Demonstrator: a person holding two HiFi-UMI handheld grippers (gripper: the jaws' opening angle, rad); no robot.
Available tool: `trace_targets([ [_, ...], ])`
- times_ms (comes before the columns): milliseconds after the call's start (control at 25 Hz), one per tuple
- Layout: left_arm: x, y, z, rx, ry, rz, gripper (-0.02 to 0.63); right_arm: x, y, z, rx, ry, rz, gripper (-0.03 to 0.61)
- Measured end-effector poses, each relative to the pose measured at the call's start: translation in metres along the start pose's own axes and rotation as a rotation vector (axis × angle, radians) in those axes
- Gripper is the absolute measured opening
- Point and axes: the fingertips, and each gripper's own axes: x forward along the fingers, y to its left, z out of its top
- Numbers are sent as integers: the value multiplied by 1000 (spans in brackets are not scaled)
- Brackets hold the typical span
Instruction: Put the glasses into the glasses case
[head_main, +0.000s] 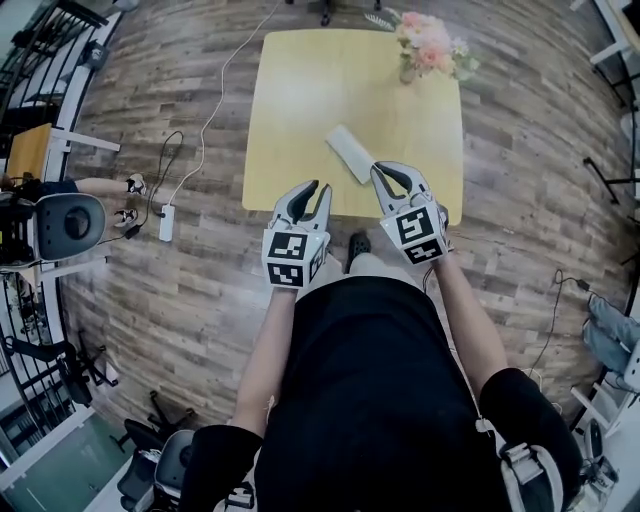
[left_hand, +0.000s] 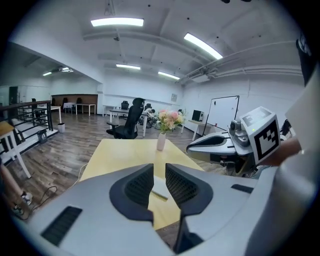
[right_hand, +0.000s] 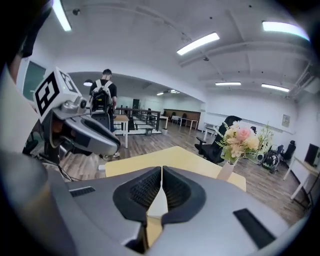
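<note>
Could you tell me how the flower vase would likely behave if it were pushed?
The vase looks slim and upright under a wide bouquet, so it is probably top-heavy and apt to tip if pushed high up. It stands near the table's far edge, so a hard shove might send it off. Its material is unclear; possibly fragile.

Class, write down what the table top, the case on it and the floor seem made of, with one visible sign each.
Table top: probably pale wood or laminate, smooth even yellow surface.
Glasses case: light grey, matt; plastic or fabric, too small to tell.
Floor: wood or wood-look planks, grain and joints showing.
</note>
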Motion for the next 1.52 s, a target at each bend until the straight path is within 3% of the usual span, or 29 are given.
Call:
trace_targets([
  [120, -5, -3, 17, 5, -54, -9, 76, -12, -5, 21, 87, -66, 7, 18],
  [600, -16, -19, 64, 27, -187, -61, 44, -50, -24, 57, 237, -205, 4, 17],
  [1120, -20, -29, 60, 48, -189, -102, 25, -74, -24, 47, 305, -228, -31, 15],
  [1520, -26, -25, 61, 30, -213, -89, 25, -76, -14, 44, 264, -211, -14, 14],
])
